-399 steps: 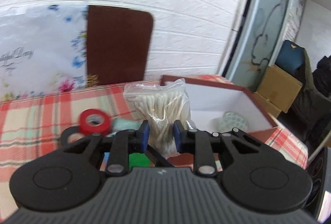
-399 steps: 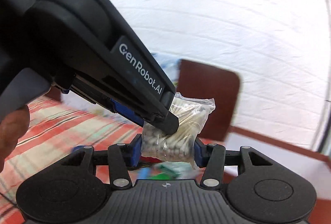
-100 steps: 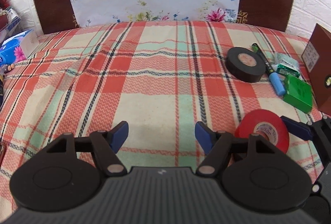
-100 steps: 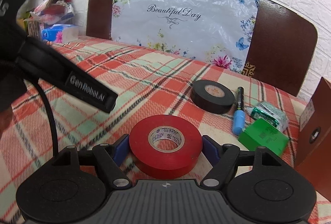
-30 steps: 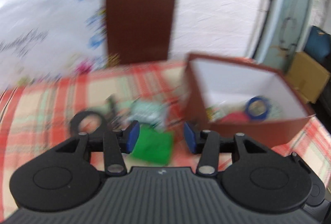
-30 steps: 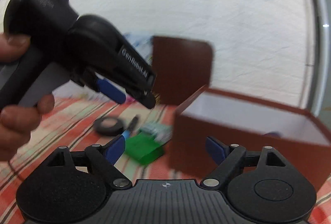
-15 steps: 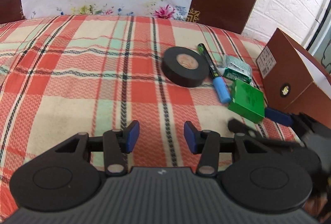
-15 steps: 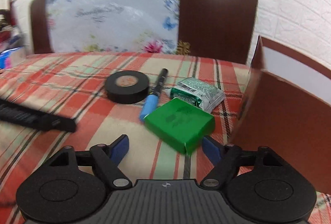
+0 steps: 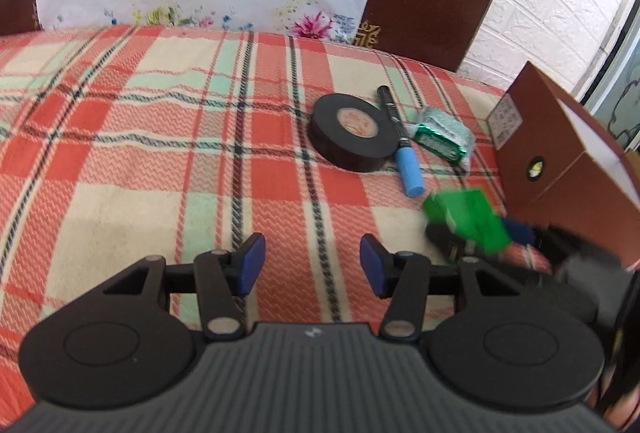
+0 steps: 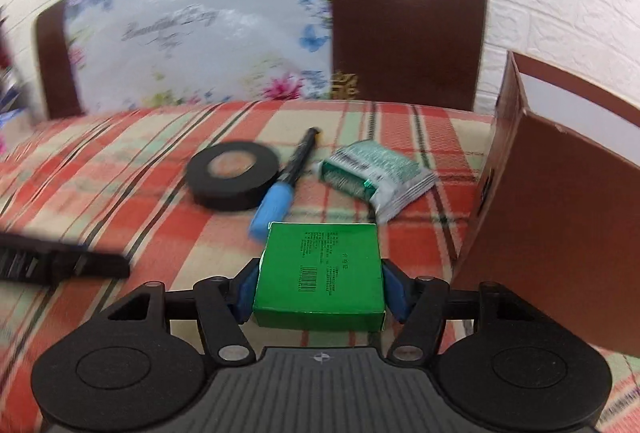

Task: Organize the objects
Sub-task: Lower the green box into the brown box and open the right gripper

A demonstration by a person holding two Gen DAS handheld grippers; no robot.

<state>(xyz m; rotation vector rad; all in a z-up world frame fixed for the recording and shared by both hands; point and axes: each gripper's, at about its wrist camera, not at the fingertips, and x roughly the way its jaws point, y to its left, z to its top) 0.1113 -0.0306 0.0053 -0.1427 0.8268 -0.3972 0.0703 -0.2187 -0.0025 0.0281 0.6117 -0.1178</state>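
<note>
Between the blue pads of the right gripper (image 10: pixel 319 287) sits the green box (image 10: pixel 319 273), its sides touching both; the jaws have just been closing and now clench it. The left gripper (image 9: pixel 311 269) hangs released over bare plaid cloth (image 9: pixel 160 161). Just right of the right tongs stands the brown box (image 10: pixel 560 233), the likely destination. The hold is near the box's rear edge, so a quick lift could tip it or clip that wall. Ahead lie the black tape (image 10: pixel 233 175), marker (image 10: pixel 286 177) and green packet (image 10: pixel 374 173).

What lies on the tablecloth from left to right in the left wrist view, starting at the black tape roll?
black tape roll → blue-capped marker → silver-green packet → brown box
</note>
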